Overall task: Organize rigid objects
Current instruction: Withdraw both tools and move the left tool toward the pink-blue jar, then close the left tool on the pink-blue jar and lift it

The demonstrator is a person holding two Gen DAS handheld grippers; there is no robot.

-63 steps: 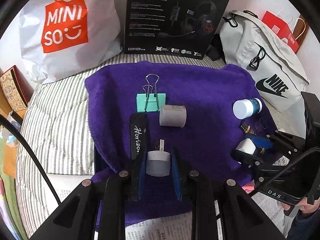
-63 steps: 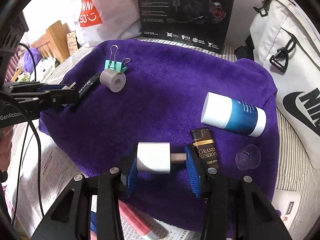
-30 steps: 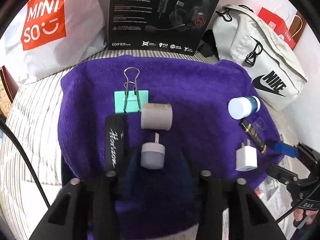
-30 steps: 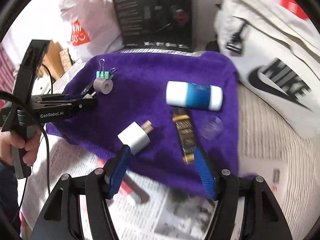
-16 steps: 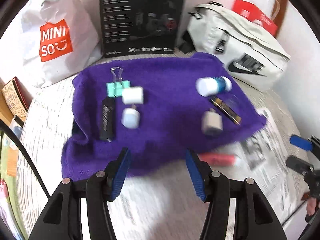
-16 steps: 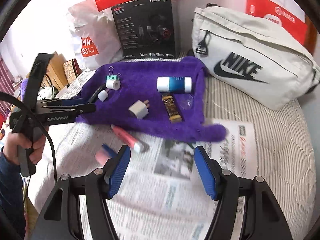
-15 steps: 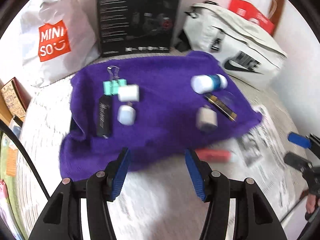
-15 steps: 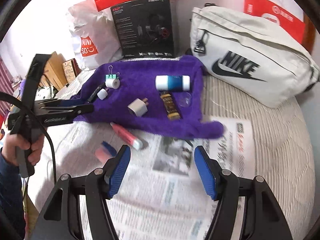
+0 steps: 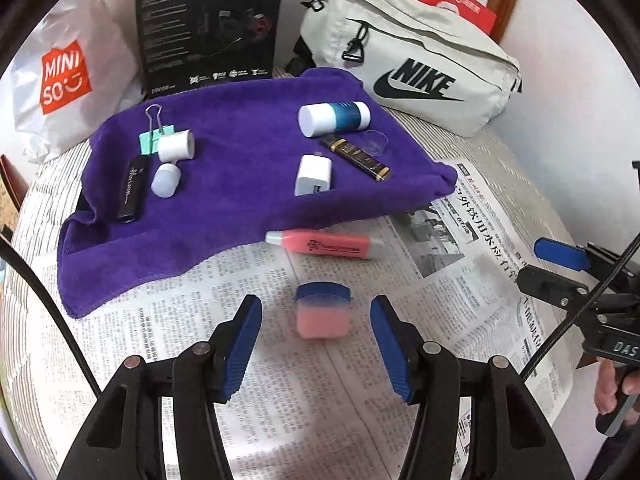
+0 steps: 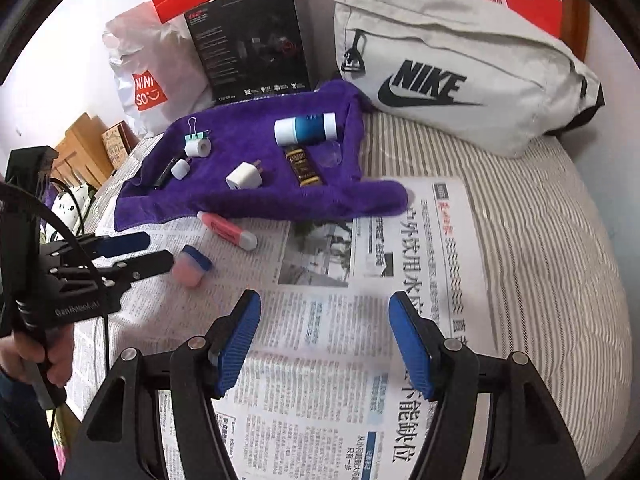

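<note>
On the newspaper (image 9: 452, 240) lies a small pink block with a blue cap (image 9: 322, 314). My left gripper (image 9: 316, 308) stands open right behind it, pads apart from it. A pink highlighter (image 9: 326, 245) lies by the purple towel (image 9: 240, 120). The towel holds a mint binder clip (image 9: 154, 138), a white roll (image 9: 176, 146), a black stick (image 9: 132, 188), a small plug light (image 9: 166, 180), a white charger (image 9: 314, 174), a blue-white bottle (image 9: 334, 118) and a dark bar (image 9: 356, 154). My right gripper (image 10: 324, 300) hangs open over print, empty.
A Miniso bag (image 9: 60, 76), a black headset box (image 9: 208, 24) and a Nike bag (image 9: 412, 64) line the back. Striped bedding (image 10: 540, 240) spreads to the right. Seen from the right wrist, the left gripper (image 10: 160, 249) is held by a hand at the left.
Both grippers have let go of the plug light and the charger and drawn back from the towel over the newspaper. The pink block now sits before the left jaws.
</note>
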